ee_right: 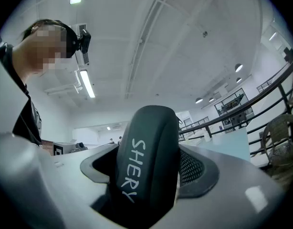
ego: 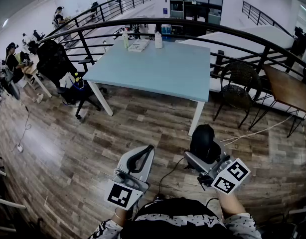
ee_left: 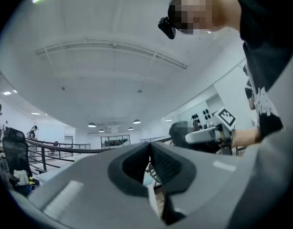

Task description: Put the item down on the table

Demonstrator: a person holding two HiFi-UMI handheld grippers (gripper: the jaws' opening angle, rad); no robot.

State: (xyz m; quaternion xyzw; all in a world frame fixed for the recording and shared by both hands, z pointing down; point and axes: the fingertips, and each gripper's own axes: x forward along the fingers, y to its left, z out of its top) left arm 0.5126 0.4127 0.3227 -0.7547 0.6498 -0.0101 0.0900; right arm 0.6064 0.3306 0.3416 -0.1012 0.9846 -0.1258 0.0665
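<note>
Dark rounded item [ee_right: 149, 166], white "SHERY" lettering on it, sits upright between the R tongs [ego: 203, 151]. The pads pinch it from both sides at a wide spread. It's carried low over the wood floor [ego: 93, 143], well short of the counter [ego: 158, 71], so not set down yet. L tongs [ee_left: 150, 151] are pressed together w/ nothing in them, held just beside the R ones near the person's torso.

Step in hand, my read: carry, then place. To do it well:
- walk up to the near edge and bring the item over bare blue top, not the rim
- lower till the underside rests flat
- spread the pads only after that, since the rounded shape may roll or tip if let go early

Room and edges:
- near and middle of the counter look bare, so plenty of landing space
- white bottle [ego: 158, 40], a second bottle [ego: 125, 39] and papers [ego: 139, 45] cluster at the far edge, easy to avoid
- black office chair [ego: 56, 61] stands off the L corner, wicker chair [ego: 238, 86] off the R side
- straight approach between them looks open
- a thin cable [ego: 252, 133] lies on the floor to the R, possible trip spot
- railing [ego: 193, 26] runs behind the counter, no issue for the reach
</note>
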